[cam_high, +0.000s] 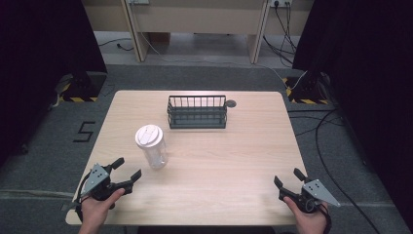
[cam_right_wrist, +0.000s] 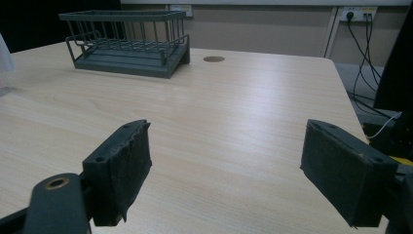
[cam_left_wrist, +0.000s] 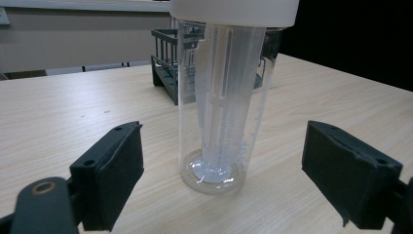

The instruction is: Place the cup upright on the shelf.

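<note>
A clear plastic tumbler (cam_high: 152, 147) with a white lid stands upright on the left half of the wooden table (cam_high: 219, 161). In the left gripper view the tumbler (cam_left_wrist: 221, 112) rises close ahead, just beyond the two wide-apart jaws, with a pale insert inside it. My left gripper (cam_high: 126, 169) is open near the table's front left corner, pointing at the tumbler but not touching it. My right gripper (cam_high: 287, 178) is open at the front right, nothing between its jaws. A dark wire rack (cam_high: 197, 111) sits at the back middle, its bars (cam_right_wrist: 129, 44) empty.
A small round dark disc (cam_high: 231, 103) lies on the table right of the rack. Cables (cam_high: 321, 126) trail over the grey floor to the right. Dark curtains hang on both sides, and a pale bench stands beyond the table.
</note>
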Available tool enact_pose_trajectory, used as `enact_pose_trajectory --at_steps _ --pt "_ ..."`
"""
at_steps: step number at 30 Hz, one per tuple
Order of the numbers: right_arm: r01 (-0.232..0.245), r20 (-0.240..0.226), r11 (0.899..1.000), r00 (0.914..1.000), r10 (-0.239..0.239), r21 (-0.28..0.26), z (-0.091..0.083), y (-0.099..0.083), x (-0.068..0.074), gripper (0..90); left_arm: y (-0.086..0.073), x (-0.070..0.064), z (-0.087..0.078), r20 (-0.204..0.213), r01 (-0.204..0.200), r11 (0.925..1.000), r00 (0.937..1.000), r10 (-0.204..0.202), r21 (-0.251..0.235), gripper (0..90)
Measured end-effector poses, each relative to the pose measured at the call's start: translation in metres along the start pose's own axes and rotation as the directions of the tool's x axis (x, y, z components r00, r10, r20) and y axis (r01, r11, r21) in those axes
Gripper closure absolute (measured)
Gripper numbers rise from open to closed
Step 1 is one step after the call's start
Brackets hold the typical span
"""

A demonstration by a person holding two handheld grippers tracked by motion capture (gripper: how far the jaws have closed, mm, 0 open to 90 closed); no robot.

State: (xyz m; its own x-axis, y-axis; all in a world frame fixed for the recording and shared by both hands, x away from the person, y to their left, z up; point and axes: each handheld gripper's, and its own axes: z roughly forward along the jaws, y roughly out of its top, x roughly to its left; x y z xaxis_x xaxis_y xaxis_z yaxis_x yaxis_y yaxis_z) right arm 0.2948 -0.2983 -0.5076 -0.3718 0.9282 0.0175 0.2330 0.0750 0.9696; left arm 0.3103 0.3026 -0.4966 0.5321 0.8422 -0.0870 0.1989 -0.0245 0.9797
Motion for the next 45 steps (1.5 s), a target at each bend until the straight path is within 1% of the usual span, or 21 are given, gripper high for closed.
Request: enact_pose_trajectory --at_steps 3,8,16,17,18,20,24,25,30,37,42,45 --pt "-0.002 0.002 1.0 1.0 0.002 -0.002 0.0 0.0 0.0 19.1 0.001 0.0 0.004 0.009 -0.004 1.0 1.0 0.004 0.001 14.5" --pt "-0.004 0.001 1.0 1.0 0.004 0.001 0.001 -0.001 -0.001 18.9 0.002 -0.002 0.015 0.022 -0.017 0.9997 0.9996 0.016 0.016 14.6" --pt "-0.009 0.002 1.0 1.0 0.009 0.004 0.001 -0.002 -0.001 18.6 0.003 -0.003 0.035 0.029 -0.008 0.9997 0.9995 0.007 0.024 14.6" --pt "-0.011 0.003 1.0 0.9999 0.011 0.005 0.002 -0.002 -0.001 18.6 0.004 -0.003 0.039 0.027 -0.015 0.9996 0.9995 0.014 0.024 14.6" --pt "-0.011 0.003 1.0 0.9999 0.011 0.005 0.002 -0.002 -0.001 18.6 0.004 -0.003 0.039 0.027 -0.015 0.9996 0.9995 0.014 0.024 14.6" --pt "-0.009 0.002 1.0 1.0 0.009 0.007 0.002 -0.002 -0.002 18.5 0.005 -0.003 0.045 0.026 -0.024 0.9993 0.9994 0.023 0.029 14.6" --pt "-0.009 0.003 1.0 1.0 0.009 0.007 0.002 -0.002 -0.001 18.5 0.003 -0.003 0.049 0.021 -0.029 0.9989 0.9994 0.028 0.036 14.6" --pt "-0.009 0.003 1.0 1.0 0.009 0.005 0.002 -0.002 -0.001 18.5 0.003 -0.004 0.051 0.019 -0.035 0.9985 0.9992 0.035 0.041 14.6" --pt "-0.011 0.004 1.0 0.9999 0.011 0.004 0.001 -0.002 -0.001 18.5 0.002 -0.004 0.056 0.022 -0.035 0.9982 0.9992 0.034 0.049 14.6" --pt "-0.005 0.001 1.0 1.0 0.005 0.01 0.002 -0.002 -0.001 18.5 0.001 -0.002 0.065 0.017 -0.041 0.9973 0.9991 0.04 0.06 14.6" --pt "-0.004 -0.001 1.0 1.0 0.004 0.015 0.003 -0.002 -0.001 18.4 0.001 -0.003 0.073 0.024 -0.053 0.9962 0.9984 0.051 0.07 14.6" --pt "-0.004 -0.001 1.0 1.0 0.004 0.017 0.003 -0.002 -0.001 18.4 0.002 -0.003 0.076 0.023 -0.053 0.9961 0.9984 0.051 0.07 14.6"
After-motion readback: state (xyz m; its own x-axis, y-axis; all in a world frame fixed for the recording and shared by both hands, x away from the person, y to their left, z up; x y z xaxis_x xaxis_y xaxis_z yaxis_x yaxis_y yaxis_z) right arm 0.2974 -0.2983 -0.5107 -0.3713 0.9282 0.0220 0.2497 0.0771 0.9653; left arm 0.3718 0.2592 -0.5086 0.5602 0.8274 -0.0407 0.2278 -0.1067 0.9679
